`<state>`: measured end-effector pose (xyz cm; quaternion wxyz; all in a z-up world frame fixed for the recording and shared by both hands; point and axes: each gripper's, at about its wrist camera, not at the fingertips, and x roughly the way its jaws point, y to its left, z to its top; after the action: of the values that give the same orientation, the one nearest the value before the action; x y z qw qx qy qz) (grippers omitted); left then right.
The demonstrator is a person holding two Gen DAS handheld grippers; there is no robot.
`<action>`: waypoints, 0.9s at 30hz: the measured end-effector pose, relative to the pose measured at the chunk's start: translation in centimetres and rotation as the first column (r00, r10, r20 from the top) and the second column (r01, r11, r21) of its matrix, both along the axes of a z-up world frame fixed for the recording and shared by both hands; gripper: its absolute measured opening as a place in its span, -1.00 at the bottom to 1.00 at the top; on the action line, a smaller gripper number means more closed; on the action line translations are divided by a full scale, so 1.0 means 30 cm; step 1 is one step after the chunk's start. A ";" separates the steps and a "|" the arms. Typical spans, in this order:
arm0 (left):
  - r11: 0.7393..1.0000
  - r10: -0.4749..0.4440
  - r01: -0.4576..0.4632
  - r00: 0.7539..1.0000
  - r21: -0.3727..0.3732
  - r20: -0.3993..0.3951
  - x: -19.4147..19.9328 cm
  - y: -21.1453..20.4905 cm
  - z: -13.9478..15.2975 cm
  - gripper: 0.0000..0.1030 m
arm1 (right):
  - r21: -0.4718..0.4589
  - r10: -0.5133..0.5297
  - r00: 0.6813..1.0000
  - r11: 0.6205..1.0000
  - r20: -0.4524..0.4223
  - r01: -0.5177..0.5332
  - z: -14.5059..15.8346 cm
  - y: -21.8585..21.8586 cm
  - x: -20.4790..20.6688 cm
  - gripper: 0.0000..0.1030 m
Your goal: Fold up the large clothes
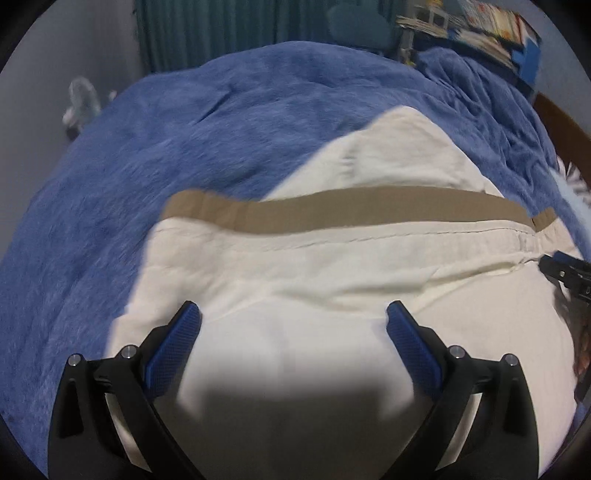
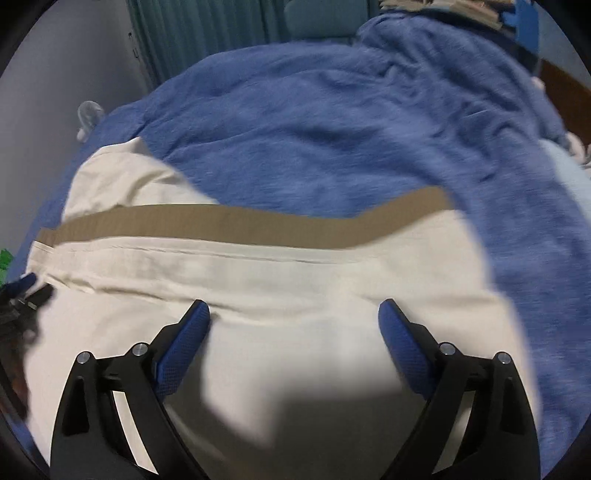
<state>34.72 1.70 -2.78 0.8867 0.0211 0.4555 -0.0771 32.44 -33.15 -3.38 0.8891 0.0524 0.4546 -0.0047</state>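
Observation:
A cream garment [image 1: 314, 280] with a tan waistband [image 1: 332, 214] lies spread on a blue blanket; it also shows in the right wrist view [image 2: 258, 295] with its waistband [image 2: 240, 223]. My left gripper [image 1: 293, 314] is open and empty, hovering just above the cream cloth near the left end. My right gripper [image 2: 294, 312] is open and empty above the cloth toward its right end. The right gripper's tip shows at the left wrist view's right edge [image 1: 565, 271]; the left gripper shows at the right wrist view's left edge [image 2: 22, 295].
A blue fleece blanket [image 1: 184, 155] covers the bed [image 2: 351, 140]. Teal curtains [image 1: 207, 29] hang behind. A cluttered shelf of books [image 1: 487, 29] stands at the back right. A wooden headboard [image 1: 565, 122] rims the right side. A small pale object [image 1: 79, 103] sits by the wall.

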 end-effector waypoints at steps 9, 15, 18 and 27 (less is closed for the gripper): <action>0.978 0.132 -0.147 0.985 -0.146 -0.112 0.071 0.185 -0.076 0.88 | 0.032 -0.092 0.994 0.995 -0.060 0.094 -0.073 -0.141 -0.007 0.73; 0.999 0.032 -0.031 0.999 -0.013 0.032 -0.080 0.082 0.053 0.87 | -0.033 0.040 0.996 0.999 0.078 -0.038 0.051 -0.058 -0.187 0.79; 0.997 -0.066 0.068 0.997 -0.030 0.049 -0.224 0.036 0.094 0.87 | -0.056 0.158 0.981 0.987 0.114 -0.152 0.075 0.009 -0.313 0.81; 0.986 -0.164 0.165 0.986 0.017 -0.024 -0.467 0.043 -0.021 0.87 | -0.059 0.263 0.964 0.964 0.047 -0.260 0.001 0.038 -0.547 0.81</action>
<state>20.70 2.98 -3.42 0.8719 0.0660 0.4628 -0.1460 16.03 -32.01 -3.34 0.8950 -0.0314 0.4331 0.1020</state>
